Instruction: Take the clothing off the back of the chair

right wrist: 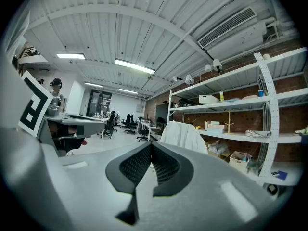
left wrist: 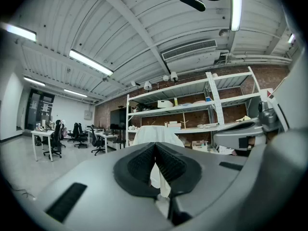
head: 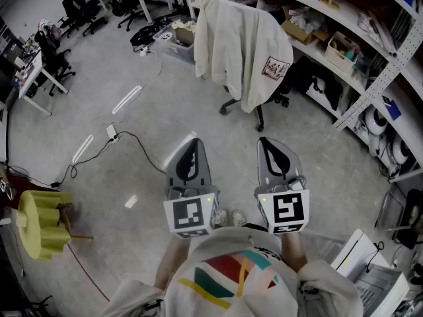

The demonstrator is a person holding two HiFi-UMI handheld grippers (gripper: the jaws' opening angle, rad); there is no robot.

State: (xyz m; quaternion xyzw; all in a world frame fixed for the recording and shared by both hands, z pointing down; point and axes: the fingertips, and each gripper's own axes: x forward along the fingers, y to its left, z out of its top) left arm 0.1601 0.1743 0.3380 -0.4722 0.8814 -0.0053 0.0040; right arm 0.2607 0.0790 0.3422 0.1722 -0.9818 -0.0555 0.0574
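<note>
A cream-white jacket (head: 241,48) hangs over the back of a black office chair (head: 259,114) near the shelves; a small patch shows on its right side. The same jacket (left wrist: 155,136) appears straight ahead in the left gripper view and the jacket (right wrist: 184,136) slightly right in the right gripper view. My left gripper (head: 193,144) and right gripper (head: 267,142) are held side by side, level, well short of the chair. Both are shut with nothing between their pads.
Metal shelving (head: 370,51) with boxes runs along the right. A cable and power strip (head: 111,134) lie on the grey floor at left. A yellow object (head: 41,224) stands at the lower left. Desks and black chairs (head: 79,12) fill the far left.
</note>
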